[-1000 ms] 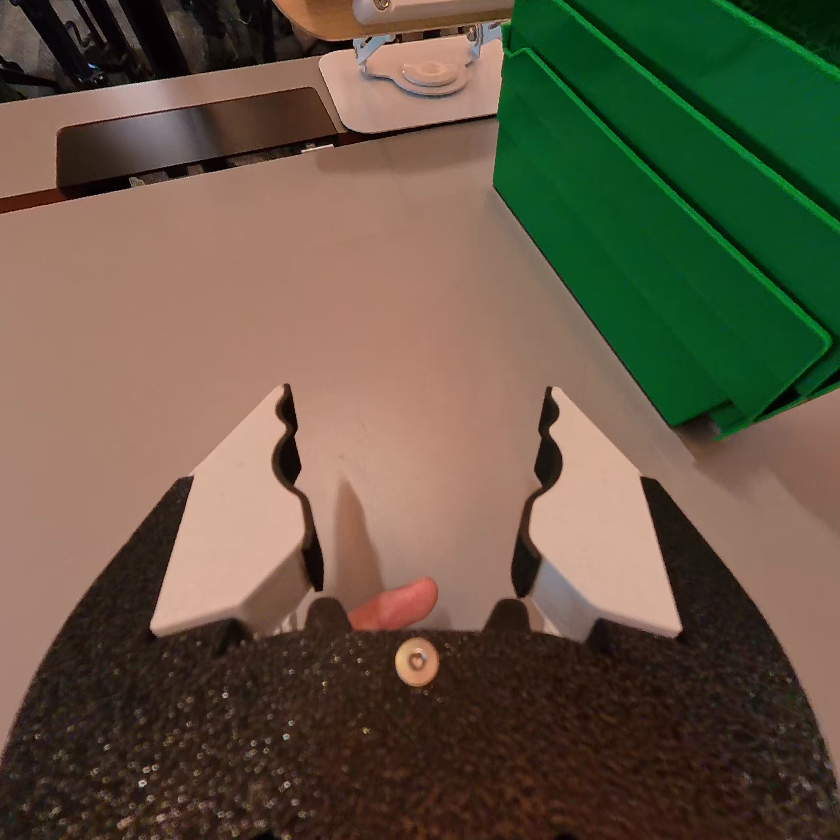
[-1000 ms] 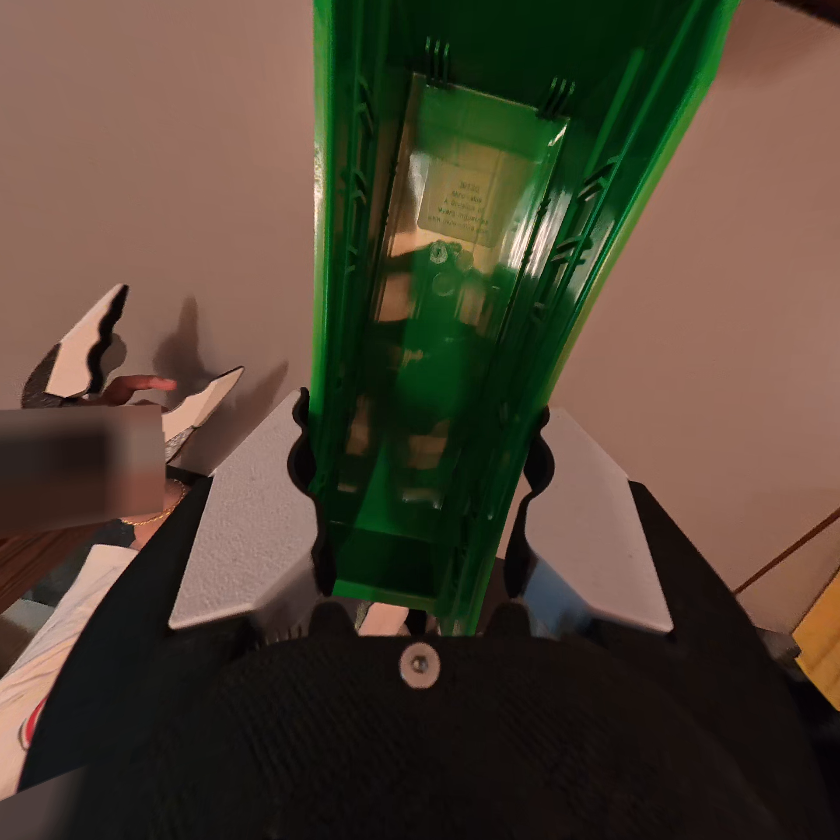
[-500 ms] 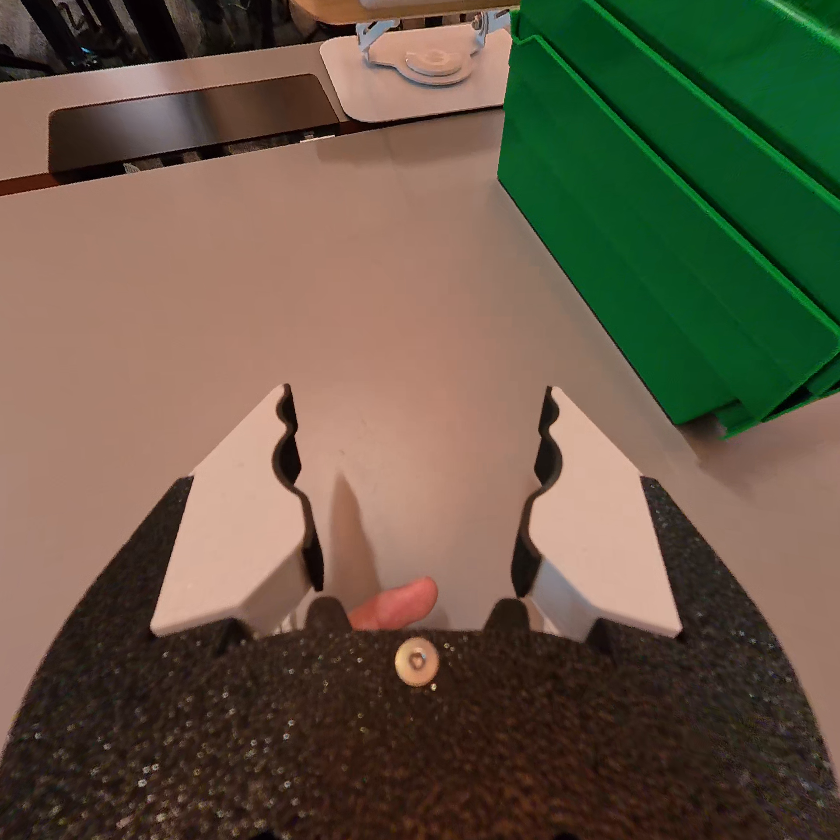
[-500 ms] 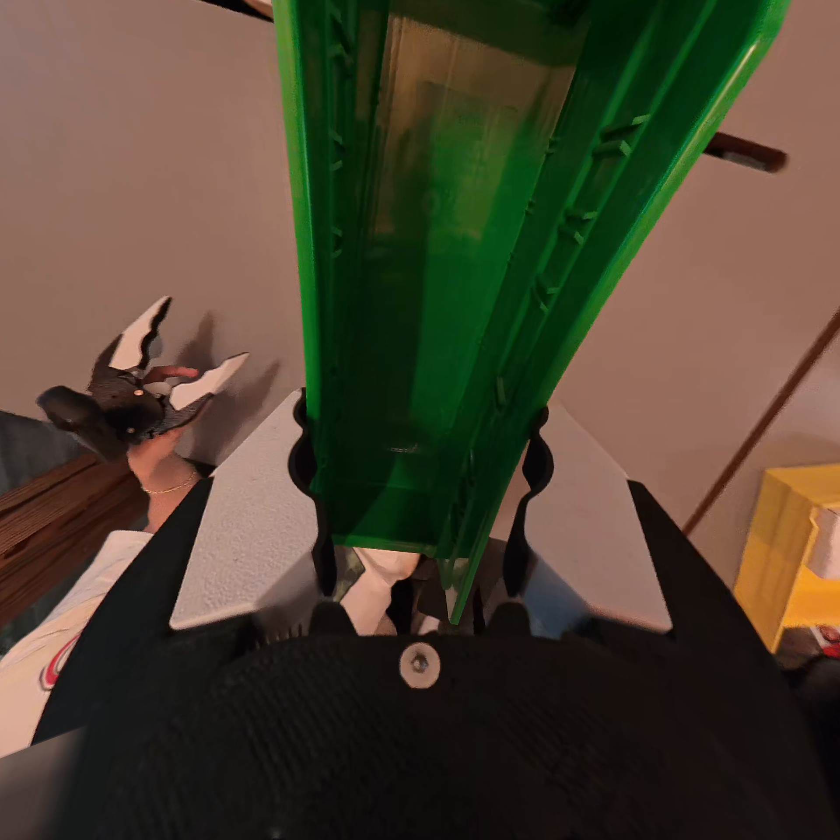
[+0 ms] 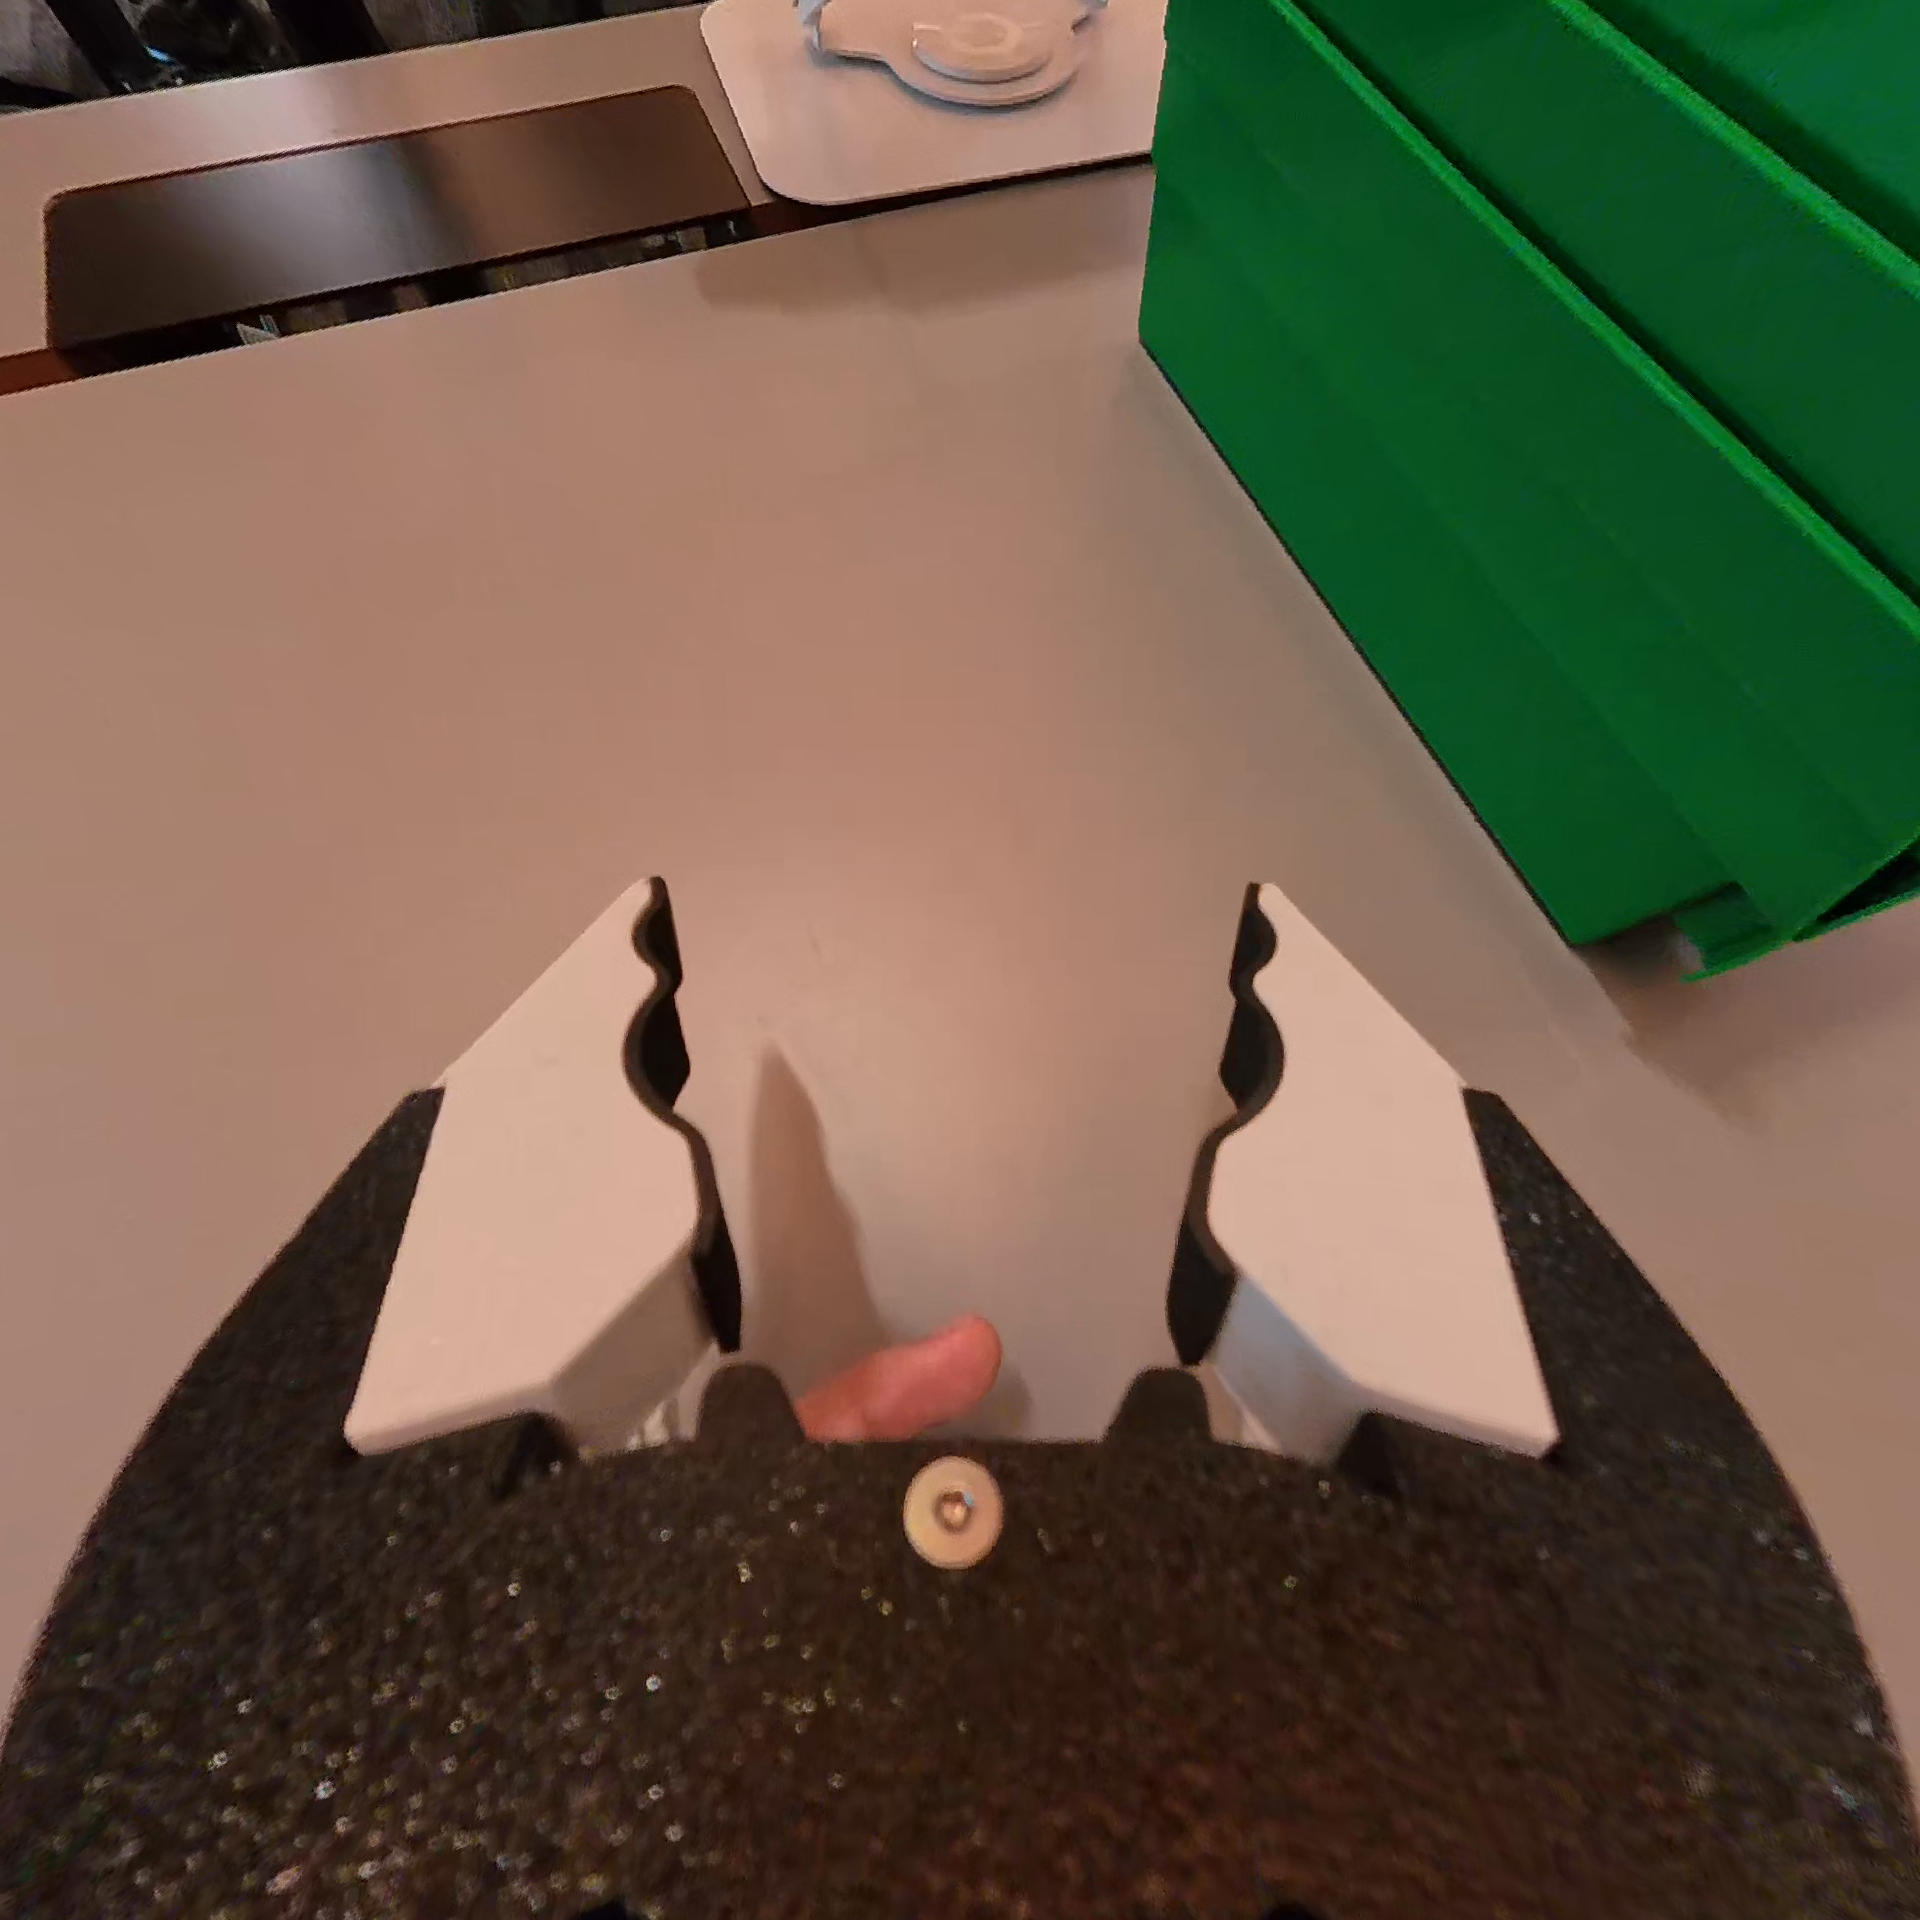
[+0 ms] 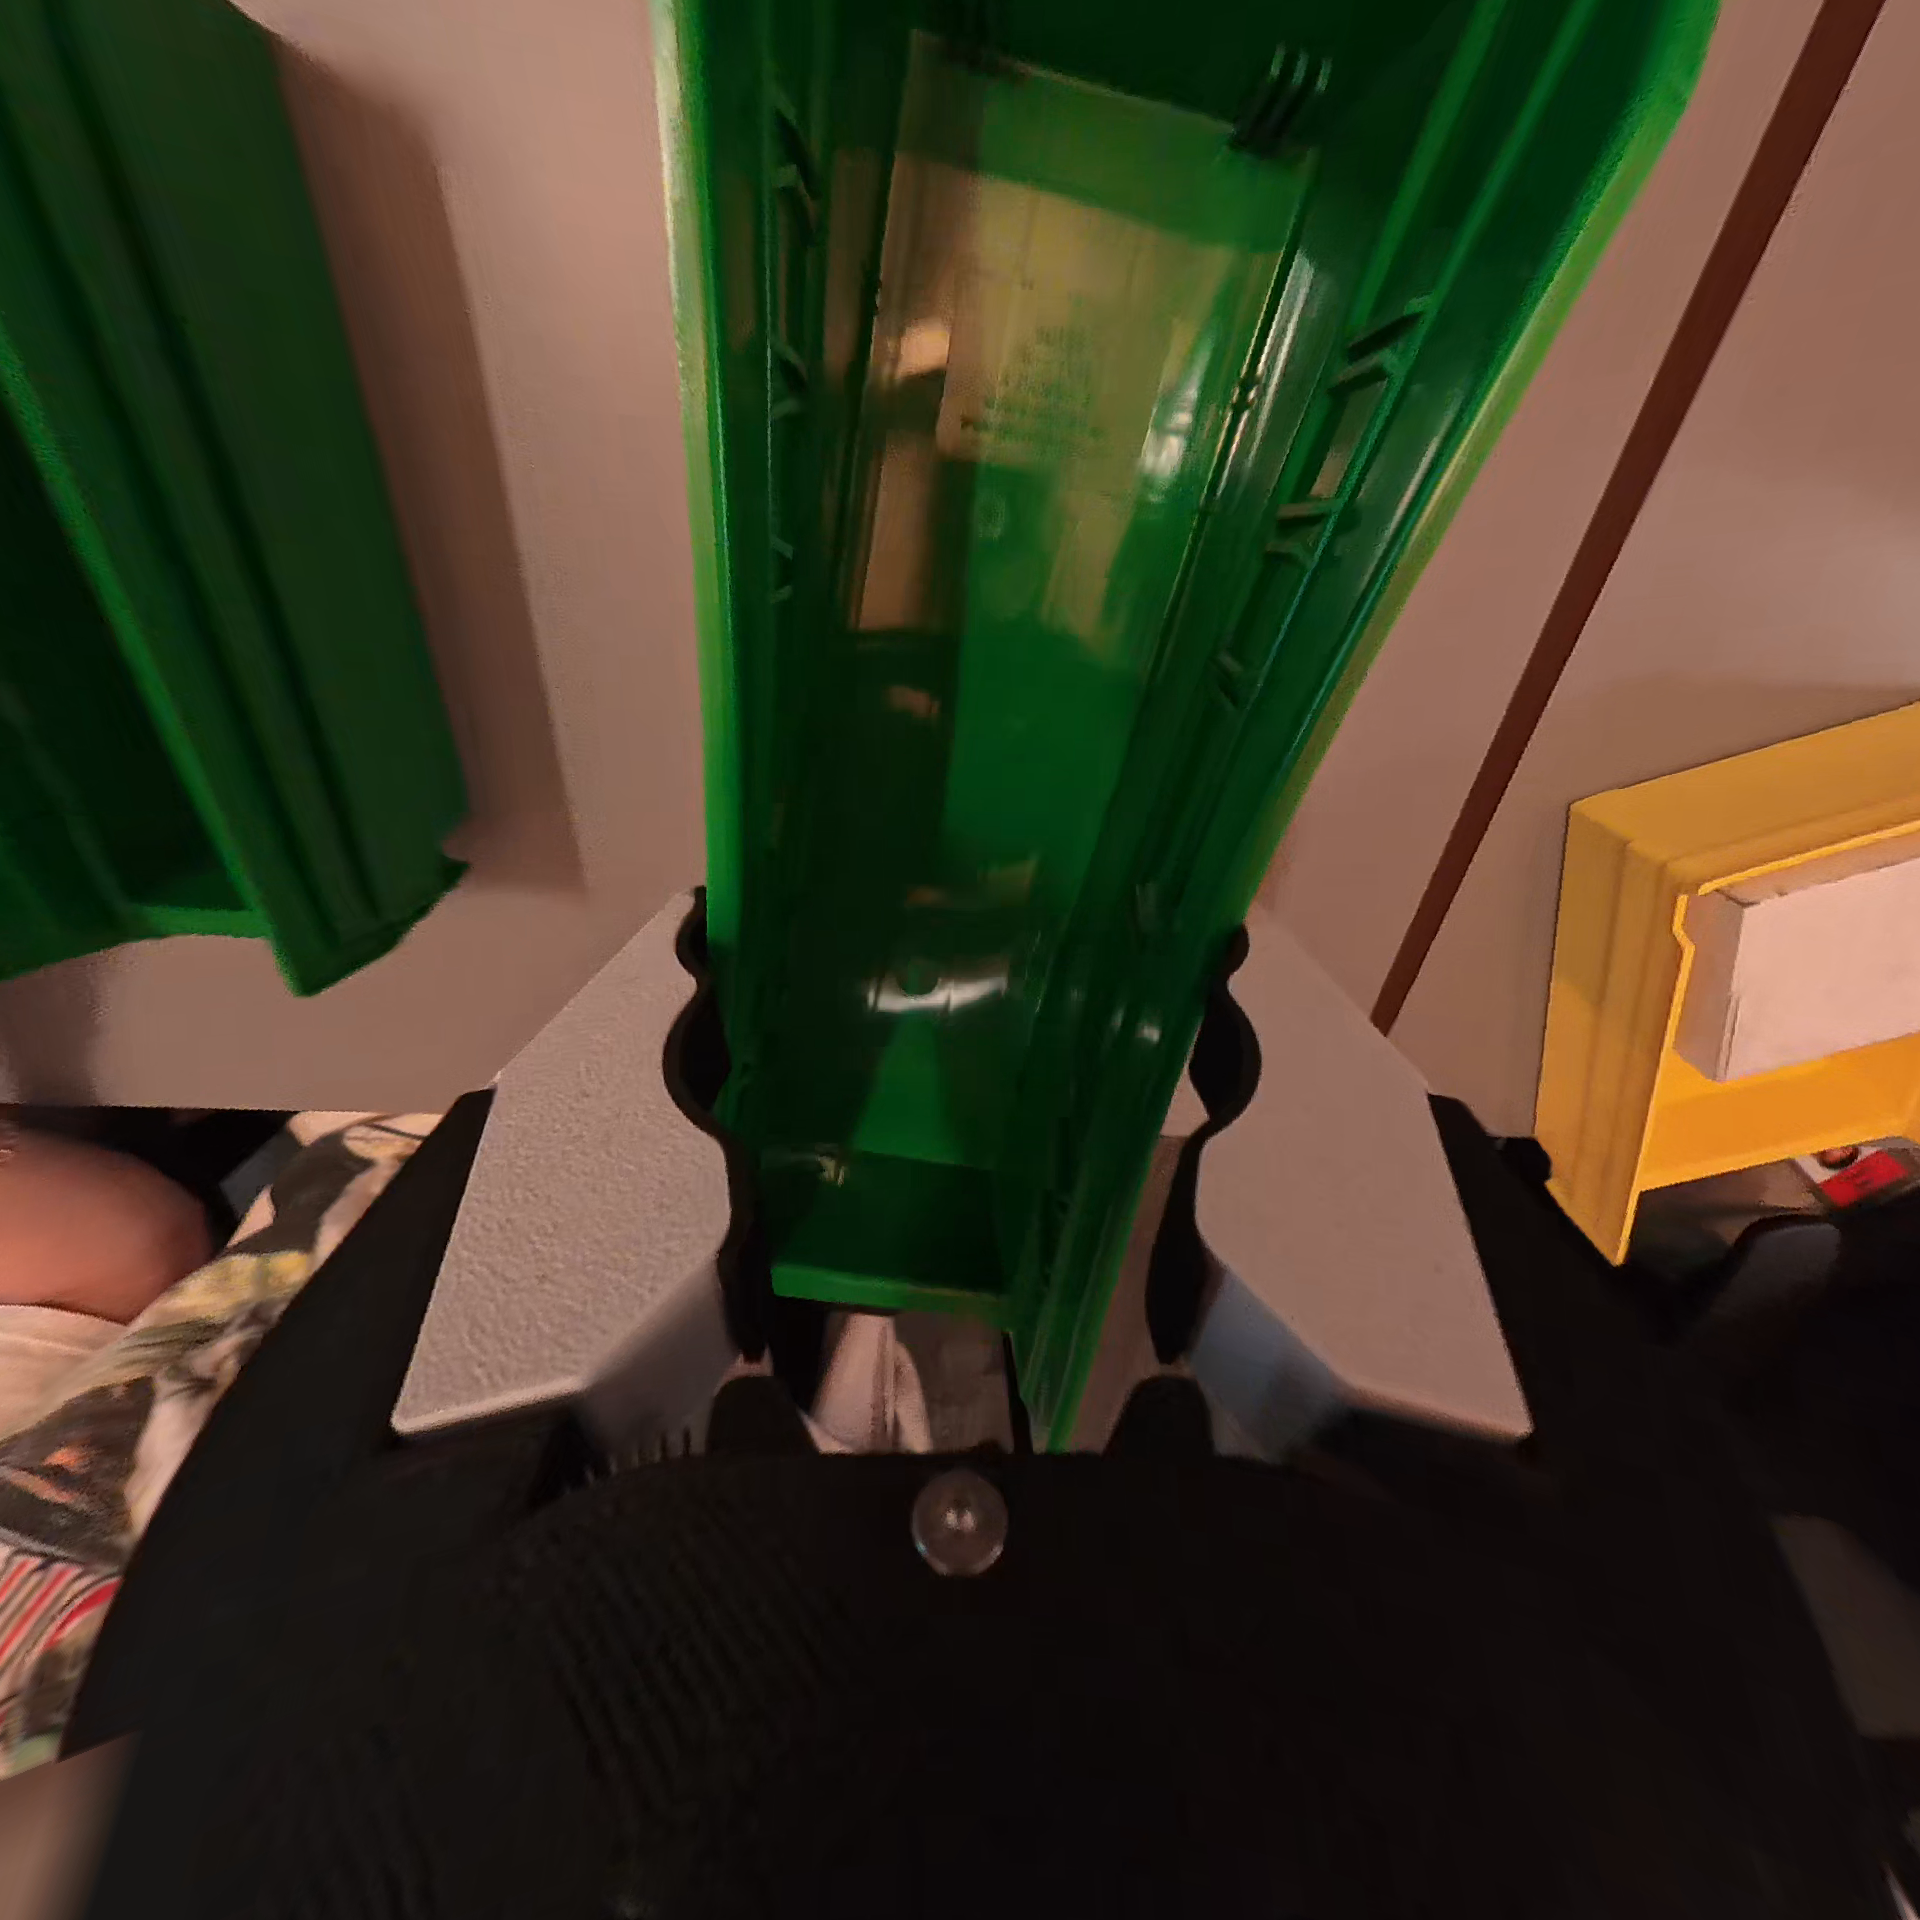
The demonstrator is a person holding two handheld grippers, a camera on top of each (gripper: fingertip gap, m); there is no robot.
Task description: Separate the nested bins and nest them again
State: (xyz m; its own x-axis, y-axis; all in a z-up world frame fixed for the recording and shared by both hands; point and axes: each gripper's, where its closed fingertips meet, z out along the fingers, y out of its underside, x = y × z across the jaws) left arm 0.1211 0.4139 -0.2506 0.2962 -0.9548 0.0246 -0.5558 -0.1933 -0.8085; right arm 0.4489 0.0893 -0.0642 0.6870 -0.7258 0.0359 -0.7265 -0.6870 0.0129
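In the right wrist view my right gripper [image 6: 961, 935] is shut on the end of a green bin [image 6: 1039, 499], held above the beige table with its ribbed underside and a clear label pocket facing the camera. A stack of nested green bins [image 6: 177, 499] stands to its left. In the left wrist view my left gripper [image 5: 951, 894] is open and empty, low over the table, left of the same nested green bins [image 5: 1538, 436]. A person's fingertip [image 5: 904, 1382] shows between its fingers.
A white stand base [image 5: 935, 94] and a dark slot [image 5: 384, 197] lie at the table's [image 5: 623, 623] far edge. A yellow bin [image 6: 1745, 987] holding a white block sits at the right, beyond a dark table seam [image 6: 1621, 499]. A person's clothing [image 6: 135, 1351] is at the lower left.
The held bin has swung right, away from the stack; the nested stack now shows at its left and the yellow bin closer at right. The left gripper has edged forward, still open.
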